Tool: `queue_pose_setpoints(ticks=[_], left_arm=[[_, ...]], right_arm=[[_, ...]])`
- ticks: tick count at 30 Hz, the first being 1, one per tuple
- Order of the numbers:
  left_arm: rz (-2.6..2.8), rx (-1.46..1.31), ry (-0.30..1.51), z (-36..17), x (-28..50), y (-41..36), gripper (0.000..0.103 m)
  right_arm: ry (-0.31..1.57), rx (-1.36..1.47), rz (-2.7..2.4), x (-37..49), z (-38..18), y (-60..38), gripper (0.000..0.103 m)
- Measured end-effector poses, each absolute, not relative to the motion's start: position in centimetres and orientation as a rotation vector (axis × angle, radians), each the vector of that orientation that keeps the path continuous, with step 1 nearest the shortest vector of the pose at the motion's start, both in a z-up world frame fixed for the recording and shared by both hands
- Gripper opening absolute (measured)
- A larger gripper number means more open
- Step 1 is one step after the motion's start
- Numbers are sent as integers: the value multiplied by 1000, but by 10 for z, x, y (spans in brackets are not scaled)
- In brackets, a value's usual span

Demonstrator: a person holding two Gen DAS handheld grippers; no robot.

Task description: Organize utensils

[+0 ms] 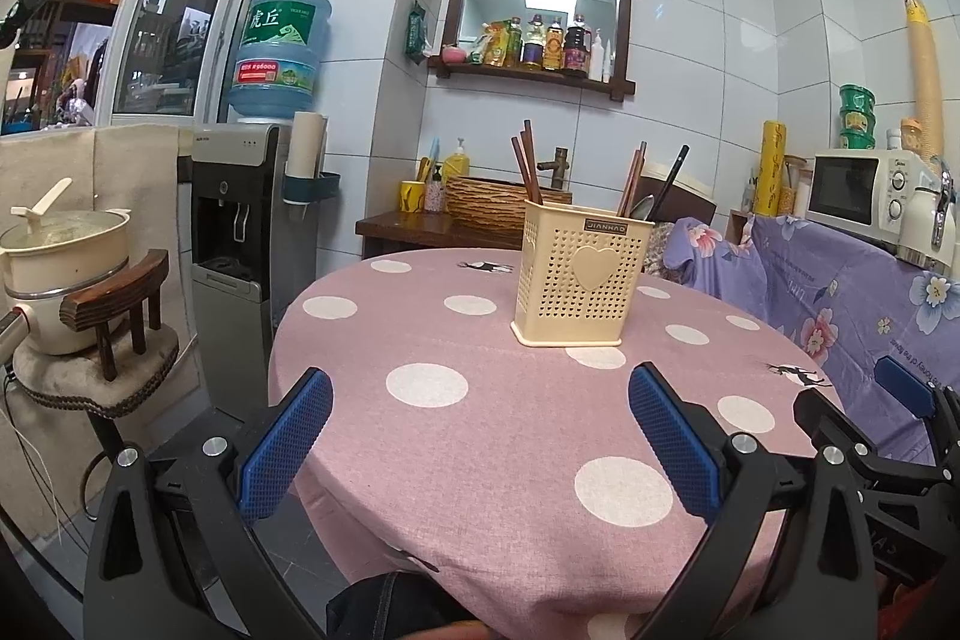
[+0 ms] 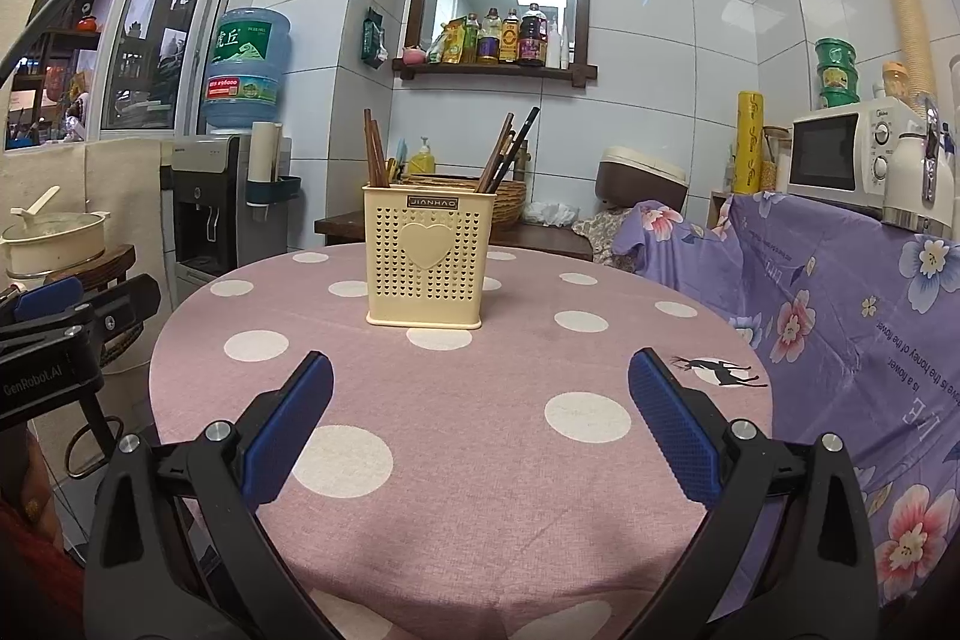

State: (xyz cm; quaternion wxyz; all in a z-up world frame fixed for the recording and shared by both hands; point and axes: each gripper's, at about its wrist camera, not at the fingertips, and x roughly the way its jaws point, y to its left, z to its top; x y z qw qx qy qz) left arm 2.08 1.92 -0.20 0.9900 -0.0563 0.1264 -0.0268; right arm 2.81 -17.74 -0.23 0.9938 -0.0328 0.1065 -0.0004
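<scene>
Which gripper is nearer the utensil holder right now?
Neither clearly. The left gripper sits back-left of the utensil holder; the right gripper faces it more squarely, slightly right. Both open, empty.

"JIANHAO" on utensil holder

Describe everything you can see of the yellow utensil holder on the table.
The holder is a cream-yellow box, apparently plastic, with walls full of small heart-shaped holes, a raised heart on its front and a dark "JIANHAO" label near the rim. It stands upright on a slightly wider base, near the middle of the round table, on the pink dotted cloth. Brown chopsticks lean out at its left end; more chopsticks, a dark utensil and a spoon stand at its right end. Neither gripper touches it.
</scene>
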Motion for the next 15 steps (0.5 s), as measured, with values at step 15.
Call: queue_pose_setpoints(ticks=[15], left_arm=[[-43, -114, 253, -2, 21, 21, 98]], right_arm=[[211, -65, -4, 27, -3, -177, 97]])
